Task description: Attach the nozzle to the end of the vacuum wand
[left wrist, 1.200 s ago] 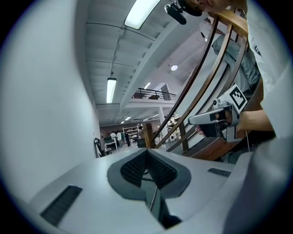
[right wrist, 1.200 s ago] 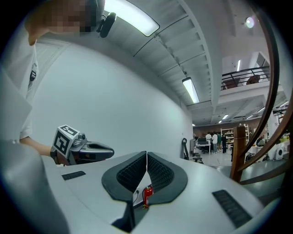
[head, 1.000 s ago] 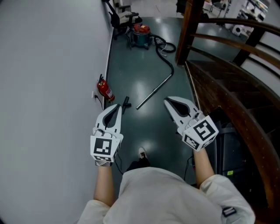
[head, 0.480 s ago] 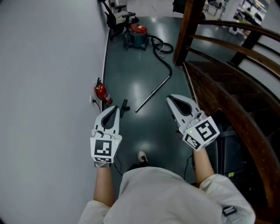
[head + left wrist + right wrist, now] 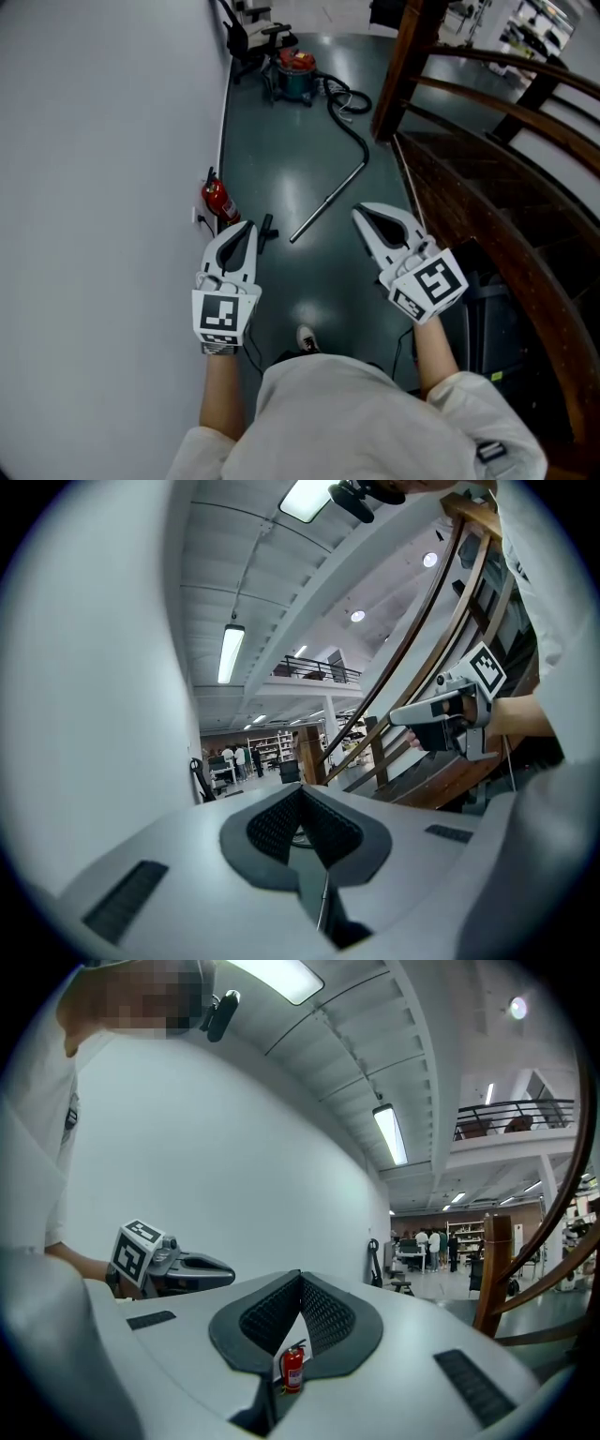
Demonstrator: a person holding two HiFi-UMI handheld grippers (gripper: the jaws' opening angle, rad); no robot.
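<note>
The person's pale shirt fills the bottom of the head view, with one shoe [image 5: 305,336] on the dark green floor [image 5: 281,150] just ahead of it; both hands are held out level, side by side and well apart. The left gripper [image 5: 246,228] has its jaws pressed together with nothing between them; its own view shows the ribbed pads meeting. The right gripper [image 5: 360,215] is closed and empty in the same way; through the notch below its pads the red fire extinguisher [image 5: 218,199] shows, standing against the grey wall [image 5: 103,187].

Just beyond the left gripper's tips the small black nozzle [image 5: 267,228] lies on the floor, beside the extinguisher and near the lower end of the vacuum wand [image 5: 328,202] but not touching it; neither gripper touches either piece. The metal wand lies slanted across the floor between the two grippers' lines; its far end joins a black hose [image 5: 354,122], which curves away and coils beside the red-topped vacuum canister [image 5: 298,70] at the far end of the aisle. A dark wooden stair railing [image 5: 487,187] runs along the right.
</note>
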